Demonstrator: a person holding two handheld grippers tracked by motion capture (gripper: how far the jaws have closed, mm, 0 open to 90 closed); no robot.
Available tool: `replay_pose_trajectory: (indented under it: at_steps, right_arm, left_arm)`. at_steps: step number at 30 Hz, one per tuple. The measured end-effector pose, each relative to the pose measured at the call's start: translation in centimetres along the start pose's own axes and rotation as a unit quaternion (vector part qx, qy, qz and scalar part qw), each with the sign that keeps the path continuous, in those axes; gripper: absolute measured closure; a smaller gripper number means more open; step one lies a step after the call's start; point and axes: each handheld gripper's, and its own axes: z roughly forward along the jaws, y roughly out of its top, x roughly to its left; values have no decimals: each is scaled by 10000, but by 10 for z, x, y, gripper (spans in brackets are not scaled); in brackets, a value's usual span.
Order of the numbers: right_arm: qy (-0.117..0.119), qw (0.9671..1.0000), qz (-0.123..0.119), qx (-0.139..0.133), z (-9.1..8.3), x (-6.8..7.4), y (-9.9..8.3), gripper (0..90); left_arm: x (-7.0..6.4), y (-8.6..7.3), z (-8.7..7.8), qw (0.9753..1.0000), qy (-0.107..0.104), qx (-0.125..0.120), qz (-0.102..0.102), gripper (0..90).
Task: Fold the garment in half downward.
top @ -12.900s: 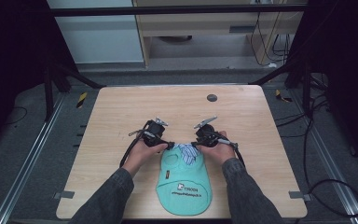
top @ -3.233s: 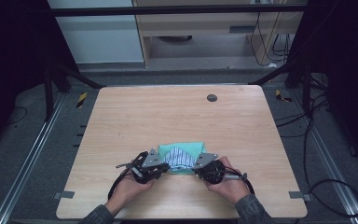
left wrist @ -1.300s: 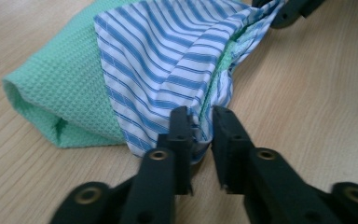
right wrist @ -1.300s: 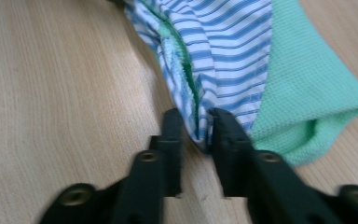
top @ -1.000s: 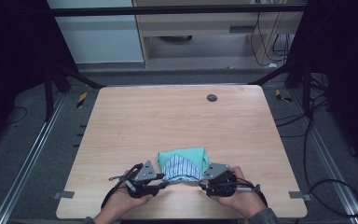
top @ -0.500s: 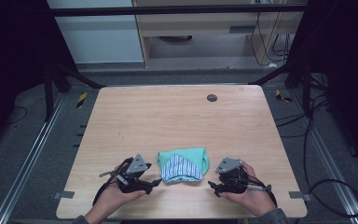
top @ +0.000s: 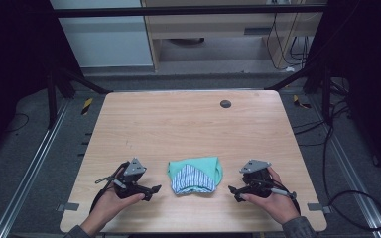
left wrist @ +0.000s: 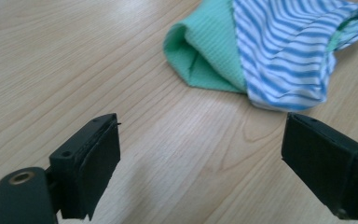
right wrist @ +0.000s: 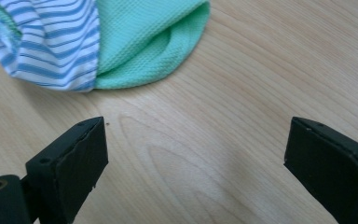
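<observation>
Between the two grippers, on the near part of the wooden table (top: 188, 124), the folded garment (top: 195, 176) is lying flat, green cloth underneath and a blue-and-white striped layer on top. From the left gripper (top: 149, 190) it is lying ahead and toward the right jaw; in the left gripper view the green fold (left wrist: 204, 56) is sitting beyond the gap, with the striped part (left wrist: 284, 51) reaching above the right jaw. From the right gripper (top: 234, 192) it is lying ahead and toward the left jaw, and in the right gripper view the striped edge (right wrist: 51, 42) is just above that jaw while the green corner (right wrist: 158, 42) is nearer the middle of the gap.

Both pairs of jaws are standing wide apart and are gripping nothing; bare wood is showing between them. The bundle is a little wider than deep, so its long axis is running from one gripper to the other, and the two grippers are looking about equally near, each clearly apart from the cloth.

I judge the folding is nearly or fully done. The table is pale, smooth and mostly bare, with one small dark round mark (top: 225, 103) at the far side. Around it the room is dark, with grey floor, cables and a light cabinet behind.
</observation>
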Motion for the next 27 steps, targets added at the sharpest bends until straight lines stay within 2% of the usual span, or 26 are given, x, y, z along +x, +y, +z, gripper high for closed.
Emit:
replay_pose_trajectory:
  at_steps: [5,8,13,14,15,18,19,20,23,24,25,26,27]
  right_arm:
    - [-72,9999,76,46,2,-10,-2,63]
    - [-131,9997,179,70,5,-18,-1,65]
    - [-210,9994,246,131,10,-26,1,73]
    - [-282,9991,282,131,14,-32,2,77]
    - [-282,9991,282,131,14,-32,2,77]
    - [-461,9975,525,89,23,-46,7,83]
    - [-461,9975,525,89,23,-46,7,83]
    - [-527,9960,720,16,27,-53,9,84]
    - [-617,9948,808,-7,31,-60,12,84]
    - [-721,9931,929,-2,35,-66,15,84]
    - [-721,9931,929,-2,35,-66,15,84]
    - [-813,9909,1076,-47,37,-72,17,84]
    - [-813,9909,1076,-47,37,-72,17,84]
  left_arm:
    - [11,-3,1,9999,97,108,-50,91]
    - [22,-5,3,9995,195,205,-153,84]
    - [30,-6,6,9992,241,238,-208,75]
    - [36,-5,7,9991,233,185,-298,75]
    - [36,-5,7,9991,233,185,-298,73]
    - [42,-2,9,9988,284,149,-382,70]
    - [44,0,10,9987,303,137,-381,70]
    - [49,1,14,9983,381,186,-392,68]
    - [55,2,21,9976,493,243,-422,68]
    - [59,2,23,9972,524,227,-492,67]
    - [62,3,25,9967,553,215,-553,67]
    - [68,3,28,9957,682,201,-586,68]
    - [68,3,28,9957,682,201,-586,68]
